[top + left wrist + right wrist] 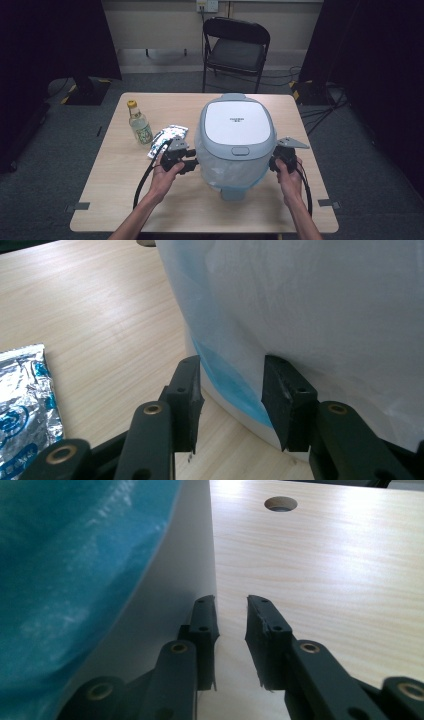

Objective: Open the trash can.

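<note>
Both forearms come in from the near edge of the bench [115, 200], one hand on each side of a large white bin [236, 142] that stands right of centre. The bin has a pale grey lid [237, 125] shut on top and a thin bluish-white bag [225, 170] hanging out from under the lid, down over its front and sides.

The left tongs [191, 159] sit at the bin's left flank. In the left gripper view these tongs [231, 385] are spread, with a gap between the jaws, and the bag [300, 305] with its blue fold lies right at the tips. The right jaw's tip seems to touch the film; whether the film is pinched I cannot tell, and the jaws do not look pressed on it.

The right tongs [274, 162] are at the bin's right flank, held low beside the wall. In the right gripper view these tongs [231, 612] show a narrow gap with nothing between the jaws, which is as close as they get. The left jaw lies just beside the bin's white wall [170, 590], and the blue bag [65, 570] bulges above it. A round hole [280, 503] in the bench shows farther off.

Left of the bin, near the left tongs, lies a foil packet [167, 138], and beyond it stands a small bottle [139, 123] with a yellow cap. Behind the bench stands a black folding chair [235, 47].
</note>
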Demonstrator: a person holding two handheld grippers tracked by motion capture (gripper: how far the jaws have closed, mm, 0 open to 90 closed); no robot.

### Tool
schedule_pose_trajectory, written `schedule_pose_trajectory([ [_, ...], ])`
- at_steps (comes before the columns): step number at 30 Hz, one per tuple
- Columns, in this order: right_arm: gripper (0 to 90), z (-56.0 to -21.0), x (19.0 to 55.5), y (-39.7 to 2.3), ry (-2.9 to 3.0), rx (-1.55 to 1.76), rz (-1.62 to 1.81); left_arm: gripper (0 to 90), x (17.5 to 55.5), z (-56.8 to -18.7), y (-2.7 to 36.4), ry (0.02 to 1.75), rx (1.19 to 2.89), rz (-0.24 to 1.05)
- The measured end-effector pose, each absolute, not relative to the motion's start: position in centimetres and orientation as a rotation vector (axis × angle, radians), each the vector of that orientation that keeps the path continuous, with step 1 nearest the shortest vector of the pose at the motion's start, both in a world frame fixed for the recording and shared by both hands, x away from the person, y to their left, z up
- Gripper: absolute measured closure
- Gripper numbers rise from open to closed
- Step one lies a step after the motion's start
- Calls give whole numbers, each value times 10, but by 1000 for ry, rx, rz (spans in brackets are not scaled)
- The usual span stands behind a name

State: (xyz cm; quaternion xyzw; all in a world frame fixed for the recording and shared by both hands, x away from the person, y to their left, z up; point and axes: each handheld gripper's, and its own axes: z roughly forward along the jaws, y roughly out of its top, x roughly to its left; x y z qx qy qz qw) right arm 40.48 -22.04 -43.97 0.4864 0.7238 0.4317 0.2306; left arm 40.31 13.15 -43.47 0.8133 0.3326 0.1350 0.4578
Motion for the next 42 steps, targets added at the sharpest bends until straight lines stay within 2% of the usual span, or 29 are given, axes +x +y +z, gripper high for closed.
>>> schedule_pose_trajectory([
  [3,735,-441,398,-224,1976,1372,1230,627,403,-436,132,836,1982,278],
  [5,736,-441,397,-224,1977,1386,1231,625,401,-437,130,835,1980,295],
  [10,697,-442,393,-228,1969,1409,1253,570,404,-437,131,829,1984,305],
  [11,555,-442,394,-229,1947,1400,1213,555,404,-438,132,841,1975,297],
  [13,428,-442,395,-232,1935,1403,1187,498,407,-438,133,858,1974,294],
  [15,312,-443,397,-235,1925,1401,1149,392,410,-436,135,863,1986,288],
  [17,271,-445,396,-237,1939,1399,1139,325,412,-436,140,852,1953,251],
  [18,261,-447,394,-238,1952,1404,1132,294,412,-435,142,853,1946,236],
  [31,218,-486,365,-269,2076,1433,919,222,408,-421,154,840,1952,234],
  [42,177,-498,361,-265,2096,1403,892,237,402,-404,174,849,1902,244],
])
